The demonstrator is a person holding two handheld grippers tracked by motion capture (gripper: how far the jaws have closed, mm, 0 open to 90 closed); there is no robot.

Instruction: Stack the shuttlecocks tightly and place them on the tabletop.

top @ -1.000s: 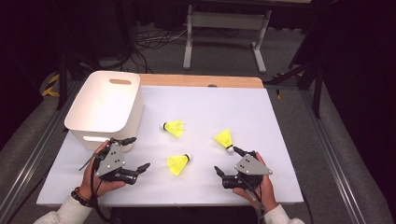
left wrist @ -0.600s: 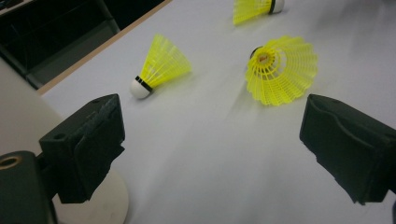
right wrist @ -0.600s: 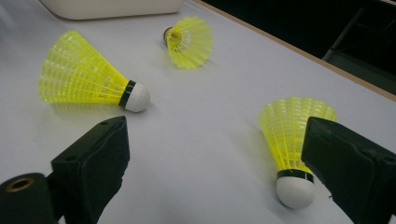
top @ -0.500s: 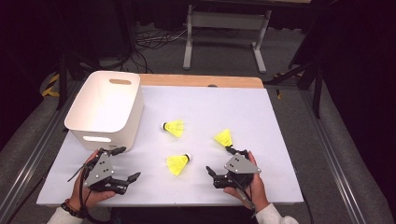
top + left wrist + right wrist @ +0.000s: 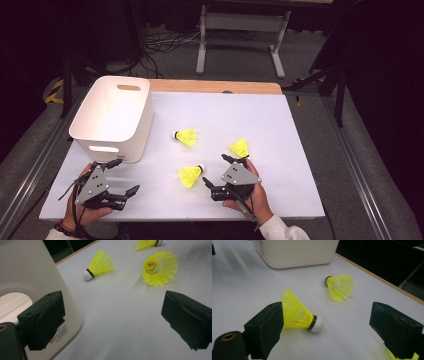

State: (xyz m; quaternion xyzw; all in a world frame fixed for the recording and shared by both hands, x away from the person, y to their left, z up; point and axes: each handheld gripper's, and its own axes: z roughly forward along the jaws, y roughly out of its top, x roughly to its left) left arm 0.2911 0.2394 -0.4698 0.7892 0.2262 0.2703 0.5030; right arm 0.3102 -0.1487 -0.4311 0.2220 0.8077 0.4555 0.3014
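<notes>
The black left gripper [image 5: 123, 176] carries a grey three-cornered plate [image 5: 95, 181] with small dark screws on top, and a thin black cable [image 5: 67, 189] loops off its side. The black right gripper [image 5: 215, 170] bears a matching grey plate [image 5: 240, 175], a cable trailing under the hand. Close up, the jaws are matte black rectangular blocks with rounded corners and small round holes. A dark beaded wristband [image 5: 64, 230] sits at the left wrist; a white sleeve cuff [image 5: 276, 229] covers the right
</notes>
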